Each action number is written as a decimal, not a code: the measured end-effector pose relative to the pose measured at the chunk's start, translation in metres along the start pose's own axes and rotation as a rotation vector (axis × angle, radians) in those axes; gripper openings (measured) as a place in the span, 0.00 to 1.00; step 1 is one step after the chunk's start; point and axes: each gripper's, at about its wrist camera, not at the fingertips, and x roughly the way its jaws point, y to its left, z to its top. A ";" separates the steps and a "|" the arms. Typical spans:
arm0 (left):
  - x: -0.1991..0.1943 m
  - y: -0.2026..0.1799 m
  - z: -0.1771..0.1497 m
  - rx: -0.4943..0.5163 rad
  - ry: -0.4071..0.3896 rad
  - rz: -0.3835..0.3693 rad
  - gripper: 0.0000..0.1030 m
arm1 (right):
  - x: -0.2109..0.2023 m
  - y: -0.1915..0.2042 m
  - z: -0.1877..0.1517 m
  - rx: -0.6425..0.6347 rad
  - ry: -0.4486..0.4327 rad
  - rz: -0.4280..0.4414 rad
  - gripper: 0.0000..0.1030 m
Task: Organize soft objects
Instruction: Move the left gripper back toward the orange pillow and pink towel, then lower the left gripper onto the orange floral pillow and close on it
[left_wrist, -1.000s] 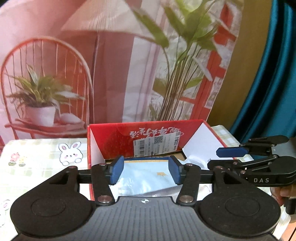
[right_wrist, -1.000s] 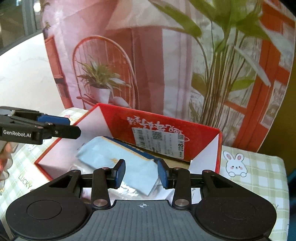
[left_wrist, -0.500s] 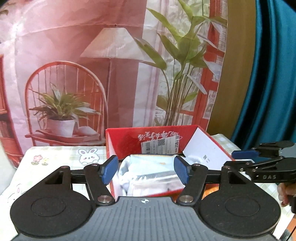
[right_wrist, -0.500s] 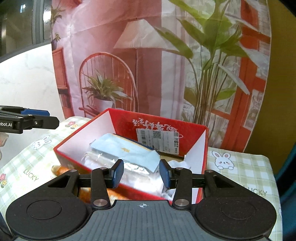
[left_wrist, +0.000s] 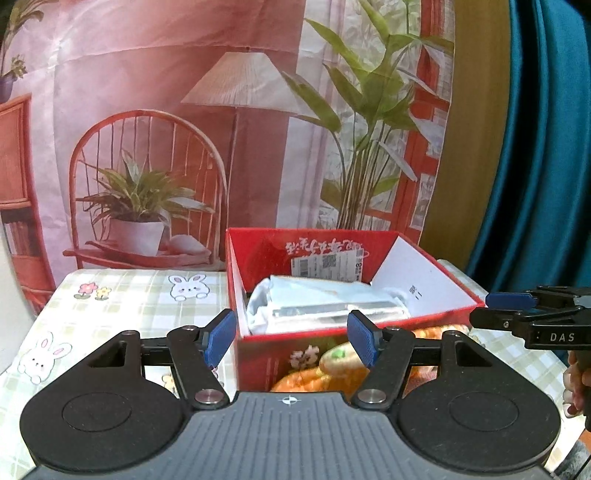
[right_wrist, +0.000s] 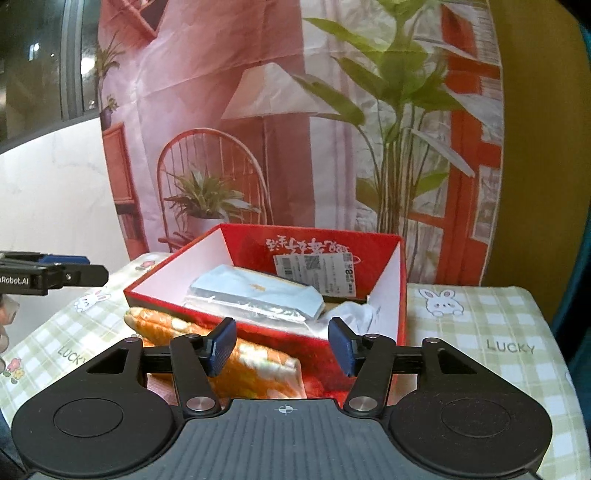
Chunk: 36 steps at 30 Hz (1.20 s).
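Observation:
A red open-top box (left_wrist: 258, 254) stands on the checked tablecloth. Inside it lies a pale blue pack (left_wrist: 325, 291) on top of clear-wrapped silvery packs (left_wrist: 332, 314). An orange flowered soft item (right_wrist: 255, 363) lies against the box's front wall. My left gripper (left_wrist: 292, 341) hovers open just short of the box, nothing between its fingers. My right gripper (right_wrist: 281, 347) hangs in front of the box (right_wrist: 369, 243) above the orange item, its jaws opening and pressing on nothing. The pale blue pack (right_wrist: 255, 291) shows in the right view too. Each view shows the other gripper's tip at its edge.
A green checked tablecloth (left_wrist: 129, 295) with bunny prints covers the table (right_wrist: 480, 332). A printed backdrop of a chair, lamp and plants hangs right behind the box. A teal curtain (left_wrist: 535, 147) is at the right. A hand (left_wrist: 576, 380) holds the right gripper's handle.
Both grippers have drawn back from over the box, which now looks smaller and farther. The orange soft item has come into view. Both pairs of jaws stand wider.

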 end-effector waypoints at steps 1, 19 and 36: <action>0.000 0.000 -0.003 -0.002 0.002 -0.005 0.67 | -0.001 -0.001 -0.003 0.002 -0.001 -0.003 0.51; 0.030 -0.003 -0.040 0.001 0.145 -0.112 0.67 | 0.025 0.007 -0.038 -0.059 0.072 0.029 0.50; 0.080 0.015 -0.055 -0.036 0.241 -0.136 0.58 | 0.048 0.003 -0.043 -0.031 0.102 0.038 0.46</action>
